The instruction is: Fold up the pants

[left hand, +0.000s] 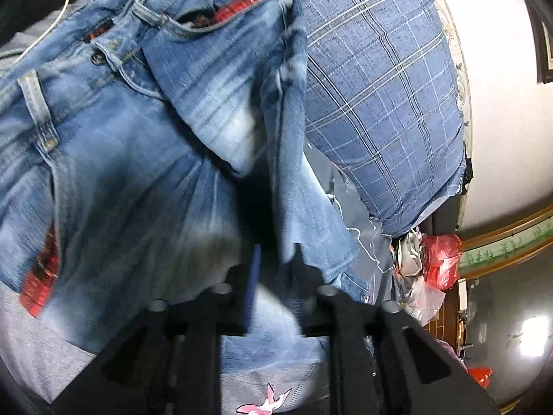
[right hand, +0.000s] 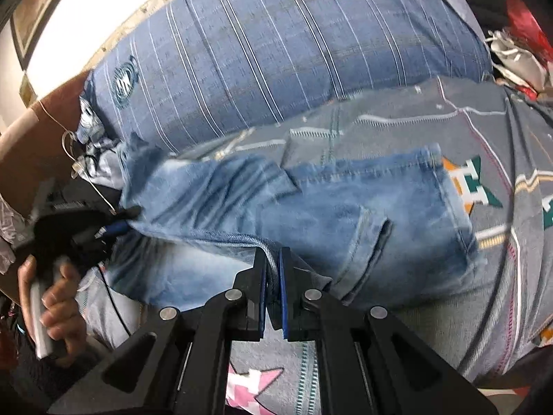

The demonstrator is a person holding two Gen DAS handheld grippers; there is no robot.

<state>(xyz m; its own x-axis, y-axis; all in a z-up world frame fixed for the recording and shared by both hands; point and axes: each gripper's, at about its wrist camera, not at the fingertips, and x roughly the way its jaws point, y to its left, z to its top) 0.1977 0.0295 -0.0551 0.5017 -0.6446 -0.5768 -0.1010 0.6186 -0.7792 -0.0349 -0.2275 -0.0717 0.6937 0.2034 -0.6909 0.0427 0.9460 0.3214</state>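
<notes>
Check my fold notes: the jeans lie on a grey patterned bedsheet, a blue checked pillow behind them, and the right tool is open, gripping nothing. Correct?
Not quite. The right tool is shut on the jeans, shown in the right wrist view. The bedsheet and pillow are as stated.

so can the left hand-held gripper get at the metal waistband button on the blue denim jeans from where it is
Probably yes. The left hand-held gripper has its jaws partly apart over the blue denim jeans, and the metal waistband button lies uncovered ahead, nothing lying across it. It would need to travel forward over the fabric.

Bedroom: pillow, patterned bedsheet.
</notes>
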